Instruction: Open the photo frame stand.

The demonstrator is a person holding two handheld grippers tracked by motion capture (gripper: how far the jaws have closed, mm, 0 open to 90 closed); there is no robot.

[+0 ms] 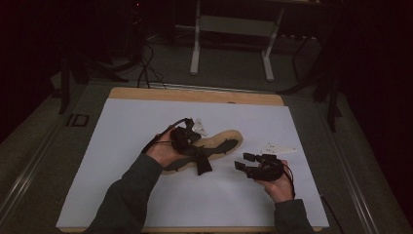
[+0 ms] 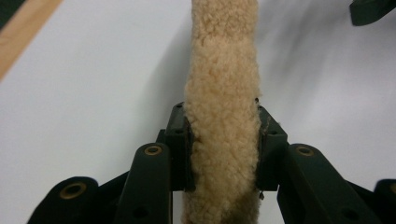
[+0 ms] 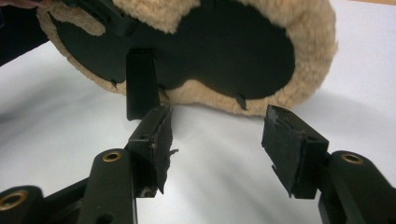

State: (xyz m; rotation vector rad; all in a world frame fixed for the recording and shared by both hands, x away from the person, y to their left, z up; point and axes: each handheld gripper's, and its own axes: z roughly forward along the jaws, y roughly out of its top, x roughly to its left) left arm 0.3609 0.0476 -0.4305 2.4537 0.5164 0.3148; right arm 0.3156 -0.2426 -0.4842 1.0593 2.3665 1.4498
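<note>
The fleece insole (image 1: pixel 221 139) lies on the white sheet (image 1: pixel 146 126) covering the tabletop, near its middle, turned so that its tan pile faces away and its black backing (image 3: pixel 219 51) looks toward the right gripper (image 3: pixel 217 133); the left gripper (image 2: pixel 223 140) has its fingers clamped across the narrow edge of the insole, the fleece squeezed between both pads (image 2: pixel 180 144), and seems to be holding it propped on edge; so the pick-up looks done on that side; the right gripper hovers just beside the insole with its fingers (image 3: pixel 289 144) spread apart and nothing between them, a black strap (image 3: pixel 140 84) hanging just beyond one pad; what seems left is for the right gripper to close on the insole or that strap, and whatever handling follows.
</note>
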